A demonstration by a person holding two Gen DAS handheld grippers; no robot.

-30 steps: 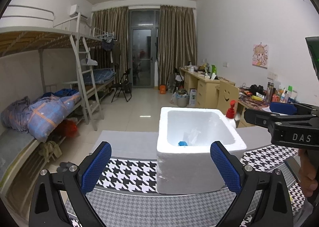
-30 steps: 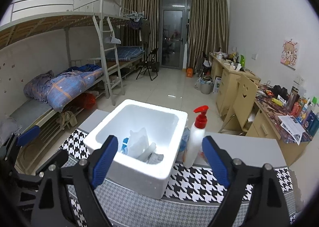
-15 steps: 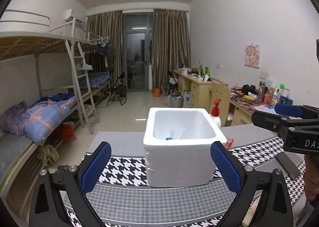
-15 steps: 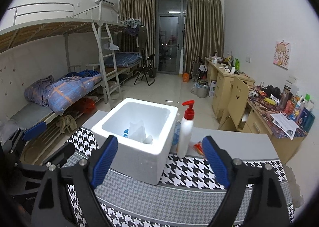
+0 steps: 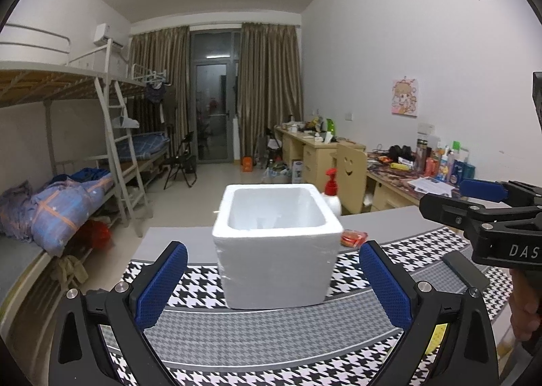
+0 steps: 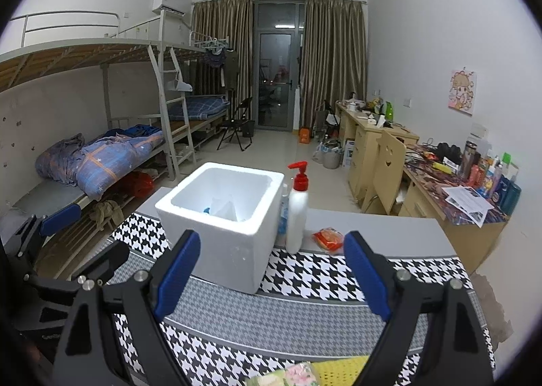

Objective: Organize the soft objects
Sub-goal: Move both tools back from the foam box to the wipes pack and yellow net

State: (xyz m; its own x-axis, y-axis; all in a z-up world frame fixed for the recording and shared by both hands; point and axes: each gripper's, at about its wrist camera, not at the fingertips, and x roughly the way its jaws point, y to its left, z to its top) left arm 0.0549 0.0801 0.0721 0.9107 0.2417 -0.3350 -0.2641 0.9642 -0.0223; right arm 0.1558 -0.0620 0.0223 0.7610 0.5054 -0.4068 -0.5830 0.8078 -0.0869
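A white foam box (image 5: pixel 276 247) stands on the houndstooth tablecloth (image 5: pixel 271 335); it also shows in the right wrist view (image 6: pixel 223 220), with white and blue soft items (image 6: pixel 223 208) inside. My left gripper (image 5: pixel 272 284) is open and empty, back from the box. My right gripper (image 6: pixel 271 272) is open and empty, also short of the box. A yellow cloth (image 6: pixel 340 370) and a floral soft item (image 6: pixel 298 374) lie at the near table edge below the right gripper. The right gripper shows at the right in the left wrist view (image 5: pixel 481 213).
A white pump bottle with a red top (image 6: pixel 297 209) stands right of the box. A red-orange packet (image 6: pixel 328 237) lies beside it. A dark flat object (image 5: pixel 465 270) lies on the cloth at right. Bunk beds (image 6: pixel 101 155) stand left, desks (image 6: pixel 440 182) right.
Both grippers have pulled back and away from the foam box, which now looks smaller and farther. The soft items at the near table edge have come into the right wrist view.
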